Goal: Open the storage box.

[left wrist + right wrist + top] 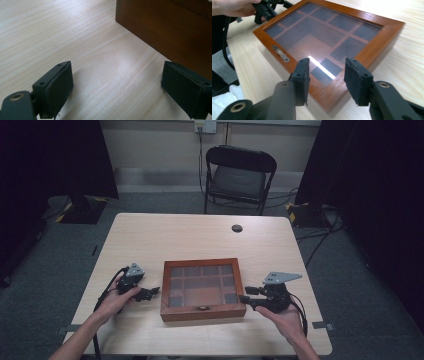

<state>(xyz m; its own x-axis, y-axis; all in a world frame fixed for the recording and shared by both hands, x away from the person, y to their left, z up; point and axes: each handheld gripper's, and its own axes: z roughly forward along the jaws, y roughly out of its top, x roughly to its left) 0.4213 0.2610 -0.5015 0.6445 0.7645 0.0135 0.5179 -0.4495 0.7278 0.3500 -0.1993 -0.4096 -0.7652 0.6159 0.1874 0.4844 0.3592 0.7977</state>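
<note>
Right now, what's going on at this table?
A person holds a gripper in each hand on either side of a shut wooden box with a glass lid. The left gripper sits open on the table beside the box's left wall. The right gripper hangs above the box's near right corner, jaws apart, gripping nothing.

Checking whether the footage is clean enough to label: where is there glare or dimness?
Right gripper view: a bright streak of glare on the wooden box's glass lid. Left gripper view: a soft sheen on the table. High view: dim overall, with dark surroundings.
</note>
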